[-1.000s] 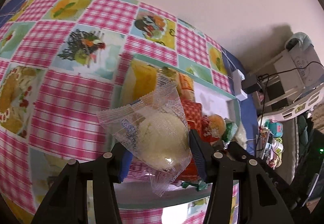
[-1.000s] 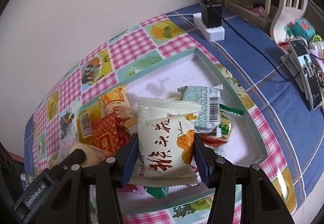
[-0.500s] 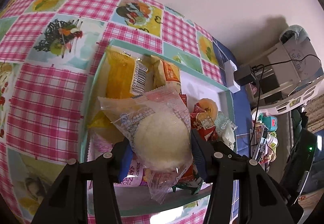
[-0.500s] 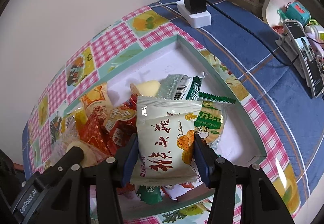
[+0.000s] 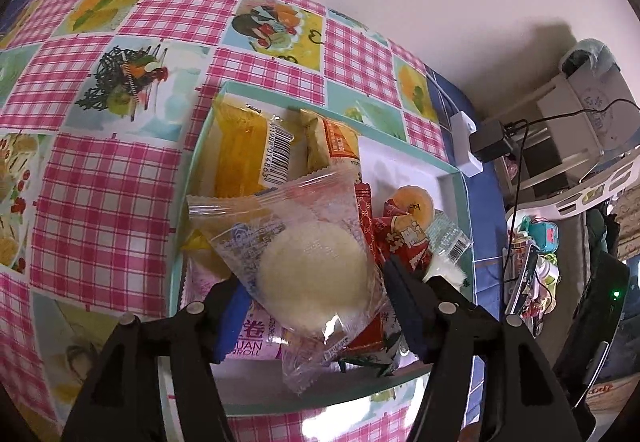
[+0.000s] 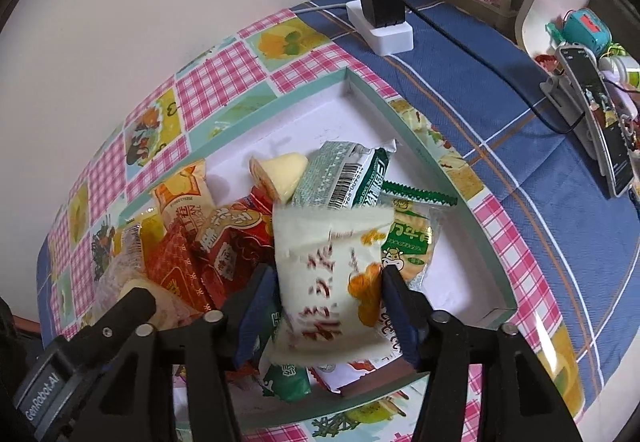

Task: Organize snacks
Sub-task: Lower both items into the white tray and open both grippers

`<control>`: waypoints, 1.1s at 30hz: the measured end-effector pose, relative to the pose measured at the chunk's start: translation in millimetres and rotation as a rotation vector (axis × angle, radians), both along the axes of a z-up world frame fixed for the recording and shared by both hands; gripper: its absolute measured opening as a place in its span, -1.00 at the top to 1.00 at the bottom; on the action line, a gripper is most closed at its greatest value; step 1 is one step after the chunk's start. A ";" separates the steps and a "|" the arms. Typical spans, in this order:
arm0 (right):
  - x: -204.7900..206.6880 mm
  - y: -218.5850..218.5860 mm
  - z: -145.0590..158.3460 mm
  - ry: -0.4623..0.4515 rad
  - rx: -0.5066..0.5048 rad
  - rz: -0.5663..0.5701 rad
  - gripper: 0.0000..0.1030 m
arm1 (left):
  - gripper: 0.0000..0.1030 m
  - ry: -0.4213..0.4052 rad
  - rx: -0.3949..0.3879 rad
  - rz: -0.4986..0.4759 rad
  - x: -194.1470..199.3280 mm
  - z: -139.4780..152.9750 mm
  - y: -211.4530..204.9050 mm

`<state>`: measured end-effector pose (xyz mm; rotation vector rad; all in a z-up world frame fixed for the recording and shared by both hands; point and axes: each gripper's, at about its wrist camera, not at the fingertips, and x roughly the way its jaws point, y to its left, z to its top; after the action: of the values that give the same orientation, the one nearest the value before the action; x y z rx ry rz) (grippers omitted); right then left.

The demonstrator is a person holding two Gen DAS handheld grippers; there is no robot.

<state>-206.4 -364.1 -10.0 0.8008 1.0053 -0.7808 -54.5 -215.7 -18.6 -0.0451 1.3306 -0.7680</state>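
A teal-rimmed white tray (image 5: 466, 210) (image 6: 304, 98) holds several wrapped snacks. My left gripper (image 5: 313, 288) hangs over its near left part, jaws opening. A round pale bun in a clear wrapper (image 5: 312, 266) sits between the blue pads, which stand slightly off it. My right gripper (image 6: 327, 282) is over the tray's near middle, jaws also opening. The white packet with red characters (image 6: 320, 238) is between its pads, blurred and loose. The left gripper's black finger (image 6: 132, 302) shows at the lower left of the right wrist view.
A pink checked tablecloth (image 5: 100, 182) covers the table against a white wall. Behind the tray a white power strip with a black charger (image 6: 384, 14) (image 5: 468, 146) and its cable lie on blue cloth. A phone on a stand (image 6: 600, 114) and small items stand to the right.
The left gripper came over the tray with the bun. Both grippers' jaws have widened. The white packet, sharp before, is now blurred and tilted between the right pads.
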 end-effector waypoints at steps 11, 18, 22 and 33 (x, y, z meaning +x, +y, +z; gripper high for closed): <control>3.5 6.2 12.3 -0.012 -0.028 0.036 -0.31 | -0.40 -0.009 0.029 0.028 2.6 19.9 15.1; 10.0 13.8 19.0 -0.007 -0.053 0.073 -0.32 | -0.68 -0.160 0.122 0.068 6.3 41.2 28.8; 14.7 19.8 22.2 0.000 -0.069 0.098 -0.33 | -0.73 -0.269 0.197 0.111 11.7 50.2 40.5; 27.3 35.0 27.1 0.024 -0.126 0.150 -0.64 | -1.00 -0.454 0.424 0.172 23.0 53.6 54.6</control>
<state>-179.0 -329.0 17.1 0.6012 1.0152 -0.7185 -31.5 -161.1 34.9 0.3307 1.0132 -0.3111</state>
